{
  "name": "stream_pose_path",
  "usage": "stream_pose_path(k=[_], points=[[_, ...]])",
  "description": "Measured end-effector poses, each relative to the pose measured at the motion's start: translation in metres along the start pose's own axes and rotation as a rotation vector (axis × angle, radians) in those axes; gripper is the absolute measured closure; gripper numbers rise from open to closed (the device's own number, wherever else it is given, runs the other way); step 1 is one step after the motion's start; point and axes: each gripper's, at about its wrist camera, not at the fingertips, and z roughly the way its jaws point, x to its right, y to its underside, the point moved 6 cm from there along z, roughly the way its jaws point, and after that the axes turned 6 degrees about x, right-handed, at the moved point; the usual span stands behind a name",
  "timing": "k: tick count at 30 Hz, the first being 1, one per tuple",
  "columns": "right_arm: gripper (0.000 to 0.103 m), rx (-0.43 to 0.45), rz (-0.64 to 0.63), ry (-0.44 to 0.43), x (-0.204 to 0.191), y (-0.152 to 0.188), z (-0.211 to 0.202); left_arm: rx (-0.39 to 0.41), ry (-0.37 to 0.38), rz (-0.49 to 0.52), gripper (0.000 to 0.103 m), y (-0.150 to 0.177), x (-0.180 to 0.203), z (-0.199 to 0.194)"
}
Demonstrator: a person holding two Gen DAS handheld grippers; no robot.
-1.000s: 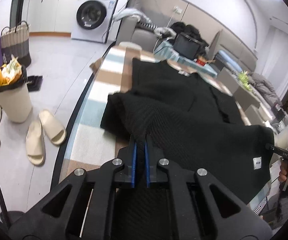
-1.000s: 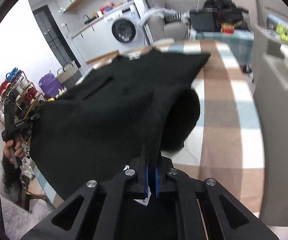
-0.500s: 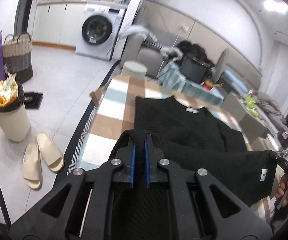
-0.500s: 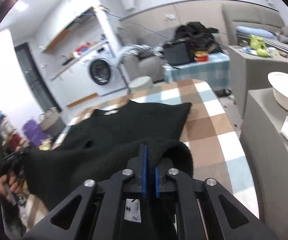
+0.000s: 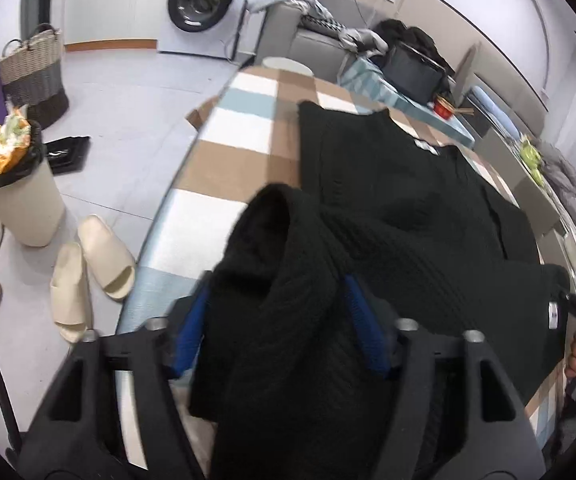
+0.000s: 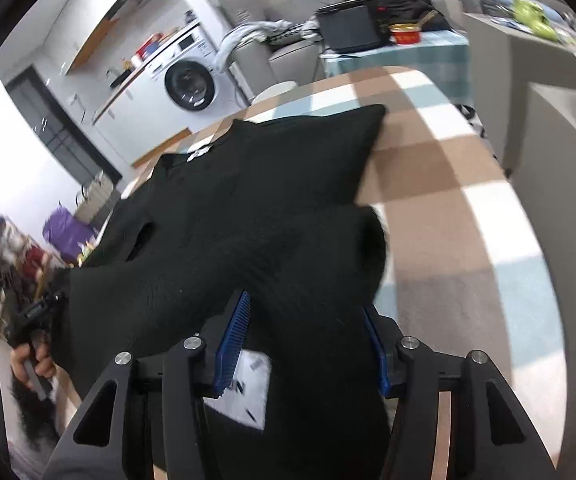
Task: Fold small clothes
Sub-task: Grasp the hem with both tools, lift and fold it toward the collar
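Note:
A black knitted sweater (image 5: 407, 208) lies on the checked tablecloth (image 5: 240, 128), its near hem folded forward over its body. My left gripper (image 5: 276, 300) hangs over the near left corner; its jaws are opening. The bunched hem lies loose between the blue pads (image 5: 188, 332). In the right wrist view the sweater (image 6: 248, 200) fills the centre of the table (image 6: 447, 184). My right gripper (image 6: 305, 312) is over the near right corner, jaws also opening. Knit and a white care label (image 6: 248, 384) sit between its pads, which stand apart from the fabric.
Left of the table are a full waste bin (image 5: 16, 192), cream slippers (image 5: 96, 272), a woven basket (image 5: 32, 72) and a washing machine (image 5: 204, 4). Beyond the far edge stands a side table with a black case (image 6: 347, 28) and a red bowl (image 6: 405, 34). A grey cabinet (image 6: 559, 152) flanks the right side.
Both grippers carried the hem forward and down over the sweater. Their jaws, shut on the fabric before, now stand apart with the cloth slack between them.

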Motion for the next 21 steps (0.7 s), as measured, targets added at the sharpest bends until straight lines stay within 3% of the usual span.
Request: stream_pose_path(k=[2, 5, 11, 17, 21], points=[[0.065, -0.011, -0.033, 0.012, -0.006, 0.0, 0.008, -0.02, 0.012, 0.038, 0.075, 0.005, 0.01, 0.007], [0.072, -0.029, -0.063, 0.026, -0.008, 0.001, 0.011, -0.019, -0.003, 0.098, 0.079, 0.009, 0.02, 0.007], [0.075, -0.048, -0.057, 0.01, -0.008, 0.01, 0.006, -0.025, 0.011, 0.119, 0.08, 0.025, 0.025, -0.008], [0.074, -0.07, -0.036, -0.002, -0.008, 0.038, -0.018, -0.03, 0.015, 0.09, 0.08, 0.06, 0.018, -0.049], [0.061, -0.052, -0.031, 0.003, -0.005, 0.051, -0.038, -0.022, -0.005, 0.084, 0.07, 0.075, 0.01, -0.073]])
